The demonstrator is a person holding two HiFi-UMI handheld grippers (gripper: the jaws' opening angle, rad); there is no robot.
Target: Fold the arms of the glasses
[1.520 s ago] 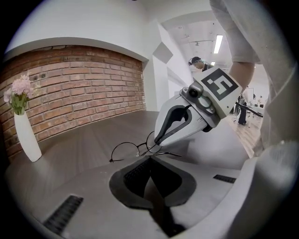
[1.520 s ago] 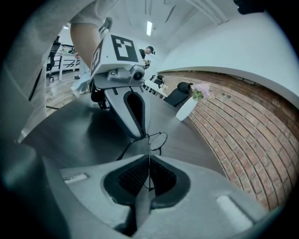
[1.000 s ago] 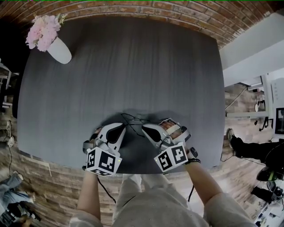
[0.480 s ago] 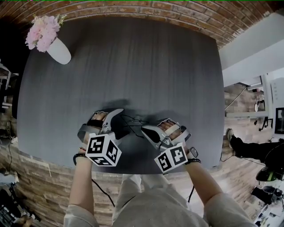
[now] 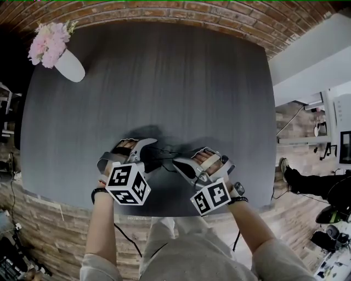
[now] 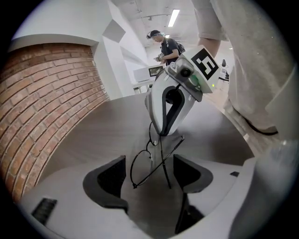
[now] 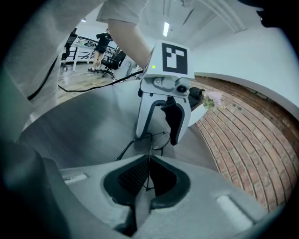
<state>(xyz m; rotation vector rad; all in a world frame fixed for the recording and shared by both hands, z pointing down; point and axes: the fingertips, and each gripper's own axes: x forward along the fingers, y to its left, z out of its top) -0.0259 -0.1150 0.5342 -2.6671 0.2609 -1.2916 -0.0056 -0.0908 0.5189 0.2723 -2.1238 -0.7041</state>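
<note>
Thin wire-framed glasses (image 5: 164,150) lie near the front edge of the dark grey table (image 5: 164,82), between my two grippers. My left gripper (image 5: 149,149) is at their left end. In the left gripper view the glasses (image 6: 160,156) sit between its jaws (image 6: 149,164), which are closing, and the pads stand clear of the wire. My right gripper (image 5: 178,163) is shut on a thin arm of the glasses (image 7: 150,154), which runs up between its pads (image 7: 149,163). The two arms of the glasses cross each other.
A white vase with pink flowers (image 5: 59,54) stands at the table's far left corner. Brick flooring (image 5: 164,11) surrounds the table. The near table edge lies just under both hands. A person (image 6: 166,44) stands far off in the room.
My left gripper went from shut to open, rolled over and shifted a little to the left beside the glasses. The right gripper kept still, shut on the arm.
</note>
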